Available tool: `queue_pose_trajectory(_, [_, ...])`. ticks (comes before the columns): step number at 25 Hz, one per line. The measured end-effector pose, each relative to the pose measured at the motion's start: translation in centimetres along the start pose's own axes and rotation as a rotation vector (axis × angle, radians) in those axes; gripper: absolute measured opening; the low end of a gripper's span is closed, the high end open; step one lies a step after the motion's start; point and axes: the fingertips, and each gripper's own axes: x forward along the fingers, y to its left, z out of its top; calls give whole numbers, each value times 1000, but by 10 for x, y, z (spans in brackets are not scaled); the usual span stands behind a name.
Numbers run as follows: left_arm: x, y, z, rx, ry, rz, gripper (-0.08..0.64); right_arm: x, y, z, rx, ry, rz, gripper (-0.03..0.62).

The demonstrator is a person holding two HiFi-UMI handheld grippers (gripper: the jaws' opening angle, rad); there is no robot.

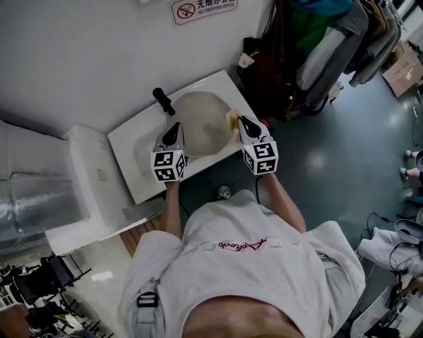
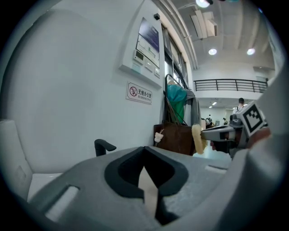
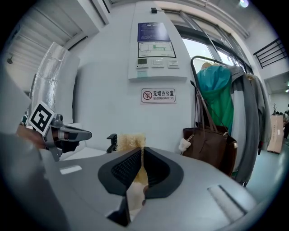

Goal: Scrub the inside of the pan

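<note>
The pan (image 1: 198, 122) is a greyish round dish lying on a white counter (image 1: 135, 175), its black handle (image 1: 162, 101) pointing to the far left. My right gripper (image 1: 242, 121) hovers at the pan's right rim, shut on a yellow sponge (image 1: 231, 120). In the right gripper view the sponge (image 3: 130, 140) sticks out past the jaws of the right gripper (image 3: 137, 167). My left gripper (image 1: 174, 127) is at the pan's near-left edge, its jaws together with nothing seen between them. From the left gripper (image 2: 148, 180) I see the handle (image 2: 103, 145) and the sponge (image 2: 197, 139).
A white wall with a no-smoking sign (image 1: 203, 8) runs behind the counter. A brown bag (image 1: 264, 72) and hanging coats (image 1: 330, 39) crowd the right side. A white appliance (image 1: 86, 191) stands at the counter's left. Grey floor lies to the right.
</note>
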Motion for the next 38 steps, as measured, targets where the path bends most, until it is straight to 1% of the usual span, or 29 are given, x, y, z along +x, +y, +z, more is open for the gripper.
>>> queue_pose_trajectory(10, [34, 28, -11, -41, 29, 34, -1, 48, -4, -2, -11, 44, 47, 26])
queue_pose_trajectory(21, [32, 38, -37, -79, 93, 55, 0, 65, 6, -20, 3, 107, 82, 26])
queue_pose_trajectory(29, [36, 62, -53, -104, 125, 68, 0, 87, 17, -28, -3, 144, 98, 26])
queue_pose_trajectory(38, [46, 90, -77, -134, 172, 55, 0, 116, 34, -44, -1, 198, 97, 26])
